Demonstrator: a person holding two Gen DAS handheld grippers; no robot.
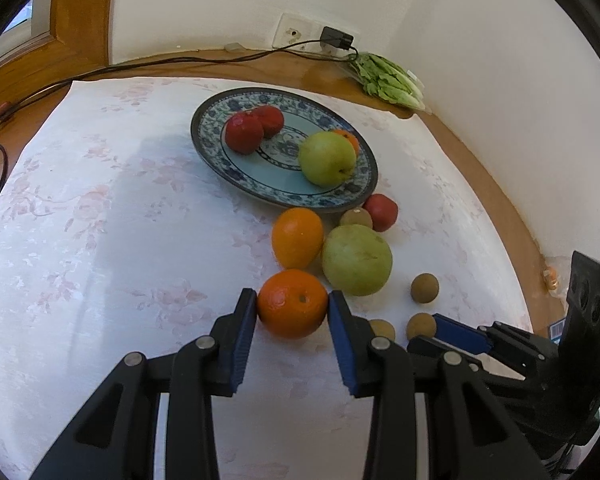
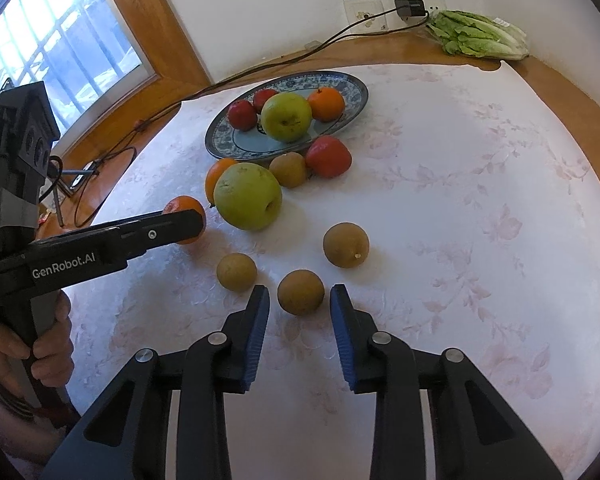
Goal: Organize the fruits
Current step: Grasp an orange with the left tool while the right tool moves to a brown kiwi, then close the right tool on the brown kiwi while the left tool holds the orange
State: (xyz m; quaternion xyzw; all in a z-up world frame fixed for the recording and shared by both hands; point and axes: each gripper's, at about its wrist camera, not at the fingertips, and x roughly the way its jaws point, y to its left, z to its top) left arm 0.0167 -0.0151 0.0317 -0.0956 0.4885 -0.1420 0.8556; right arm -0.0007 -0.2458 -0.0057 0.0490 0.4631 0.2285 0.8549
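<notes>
A blue patterned plate (image 1: 220,148) (image 2: 356,84) holds two red fruits (image 1: 244,134), a green pear (image 1: 327,159) and an orange (image 2: 326,104). My left gripper (image 1: 293,304) is shut on an orange (image 1: 292,303) resting on the cloth; it shows in the right wrist view (image 2: 186,220). My right gripper (image 2: 300,292) is open with a small brown fruit (image 2: 301,292) between its fingers, apart from both pads. Loose on the cloth lie another orange (image 1: 297,237), a big green pear (image 1: 357,259) (image 2: 247,196), a red fruit (image 1: 381,212) and several brown fruits (image 2: 346,245).
A white floral cloth (image 1: 100,240) covers the wooden table. Lettuce (image 1: 388,80) lies in the far corner by the wall. A charger and black cable (image 1: 336,38) run along the back edge. A window (image 2: 52,48) is at the left.
</notes>
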